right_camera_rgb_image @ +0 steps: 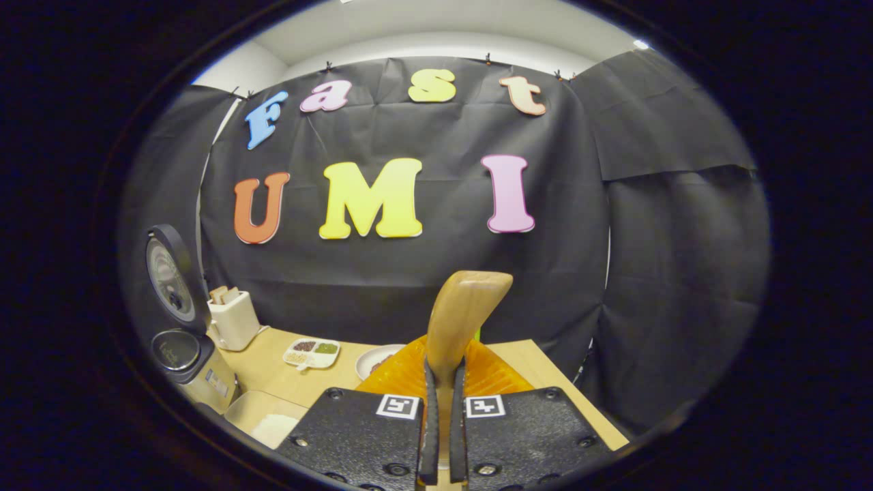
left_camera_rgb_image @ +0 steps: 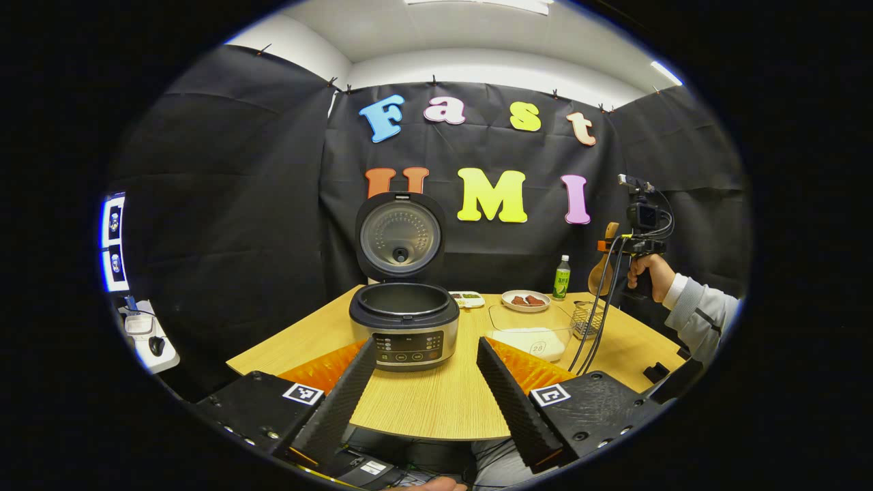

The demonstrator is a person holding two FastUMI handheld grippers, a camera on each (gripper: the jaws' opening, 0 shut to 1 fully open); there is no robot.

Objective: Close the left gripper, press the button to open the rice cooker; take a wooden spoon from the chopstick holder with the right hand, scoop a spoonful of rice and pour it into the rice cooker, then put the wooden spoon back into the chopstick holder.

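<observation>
The rice cooker (left_camera_rgb_image: 406,327) stands on the wooden table (left_camera_rgb_image: 430,402) with its lid (left_camera_rgb_image: 400,235) swung up, its pot dark inside. My left gripper (left_camera_rgb_image: 424,395) is open just in front of it, fingers apart and holding nothing. To the right of the cooker sits a clear container of rice (left_camera_rgb_image: 528,337), and behind it a wire chopstick holder (left_camera_rgb_image: 585,319). A hand (left_camera_rgb_image: 648,273) holds my right gripper (left_camera_rgb_image: 617,252) high above that holder. In the right gripper view, my right gripper (right_camera_rgb_image: 443,382) is shut on the wooden spoon (right_camera_rgb_image: 460,317), bowl pointing up. The cooker (right_camera_rgb_image: 181,341) shows at the left edge.
A green bottle (left_camera_rgb_image: 561,278), a plate of food (left_camera_rgb_image: 525,300) and a small divided dish (left_camera_rgb_image: 468,299) stand at the table's back. Cables (left_camera_rgb_image: 597,320) hang from the right gripper over the holder. A white toaster (right_camera_rgb_image: 232,317) stands behind the cooker. A rice container corner (right_camera_rgb_image: 269,419) shows below.
</observation>
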